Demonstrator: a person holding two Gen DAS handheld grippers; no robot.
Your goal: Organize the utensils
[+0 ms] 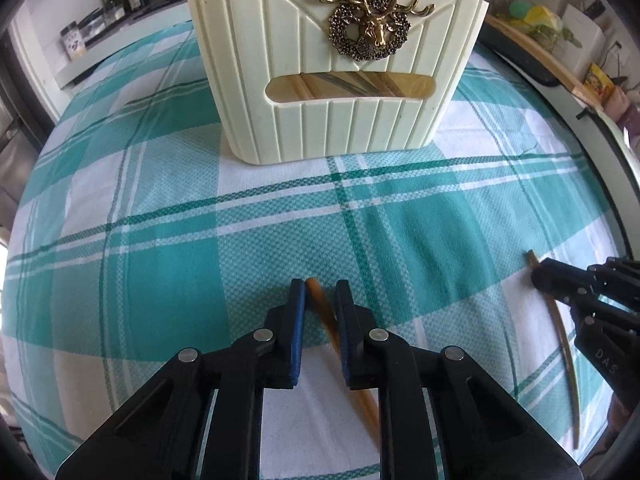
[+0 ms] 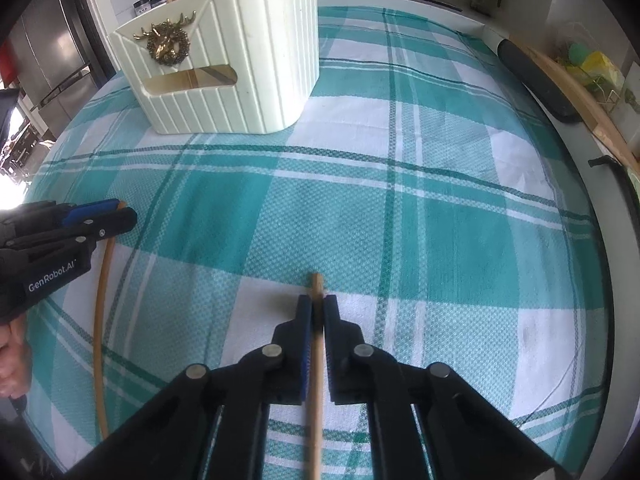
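We have the left gripper (image 1: 320,292) clamped on one slim wooden chopstick (image 1: 320,304) and the right gripper (image 2: 317,308) pinched on another (image 2: 317,360), both low in frame on the teal checked cloth (image 2: 440,220). We should lift them level, then tip them into the cream ribbed plastic holder (image 1: 320,80) at upper centre, keeping clear of its rim.

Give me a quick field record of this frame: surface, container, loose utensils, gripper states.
surface: teal and white checked tablecloth
container: cream ribbed plastic utensil holder with brass deer emblem, upright on the cloth, wooden chopsticks already visible inside
left hand-held gripper: nearly shut around a brown wooden chopstick lying on the cloth
right hand-held gripper: shut on a light wooden chopstick
chopsticks: both low at the cloth; lift-off cannot be told
remaining step: both chopsticks not yet in the holder
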